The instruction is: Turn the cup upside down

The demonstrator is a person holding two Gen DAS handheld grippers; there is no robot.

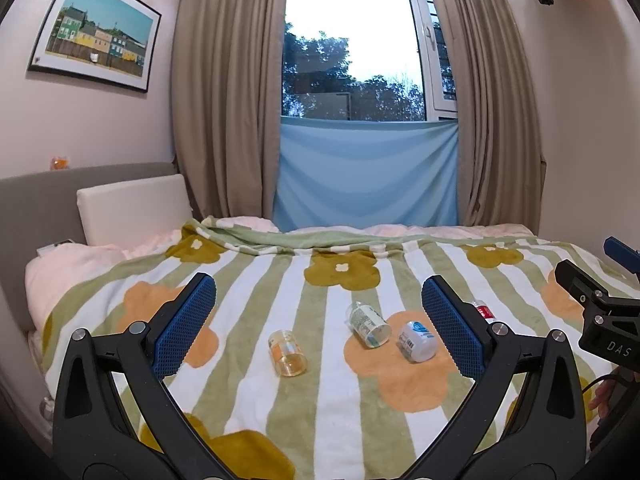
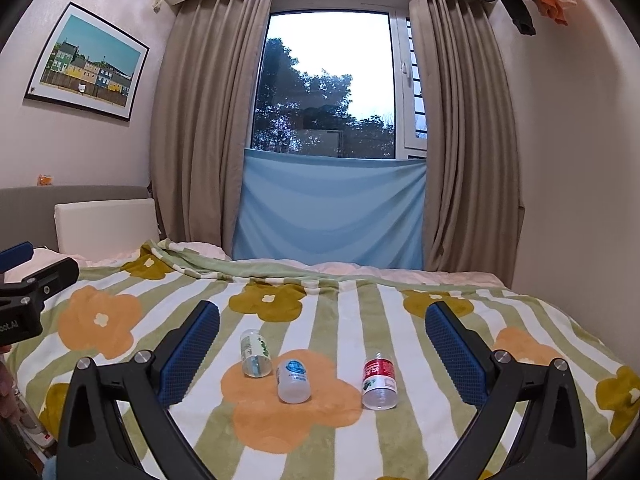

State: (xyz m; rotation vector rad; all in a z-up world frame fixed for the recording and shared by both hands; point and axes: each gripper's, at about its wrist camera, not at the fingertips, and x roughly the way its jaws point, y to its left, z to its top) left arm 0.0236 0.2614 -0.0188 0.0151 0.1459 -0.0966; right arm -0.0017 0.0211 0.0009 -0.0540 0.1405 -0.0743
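Several small clear plastic cups lie on their sides on a flowered, striped blanket (image 1: 320,408). In the left wrist view an orange-labelled cup (image 1: 286,353), a green-labelled cup (image 1: 368,325) and a blue-labelled cup (image 1: 417,341) lie between the fingers, and a red-labelled cup (image 1: 483,309) is partly hidden behind the right finger. My left gripper (image 1: 320,332) is open and empty above them. In the right wrist view the green-labelled cup (image 2: 254,353), the blue-labelled cup (image 2: 293,376) and the red-labelled cup (image 2: 379,381) lie ahead. My right gripper (image 2: 322,350) is open and empty.
The blanket covers a bed with a grey headboard (image 1: 44,196) and a white cushion (image 1: 134,208) at the left. Curtains (image 1: 224,92) and a blue cloth (image 1: 366,172) hang at the window behind. The wall stands close on the right (image 2: 580,160).
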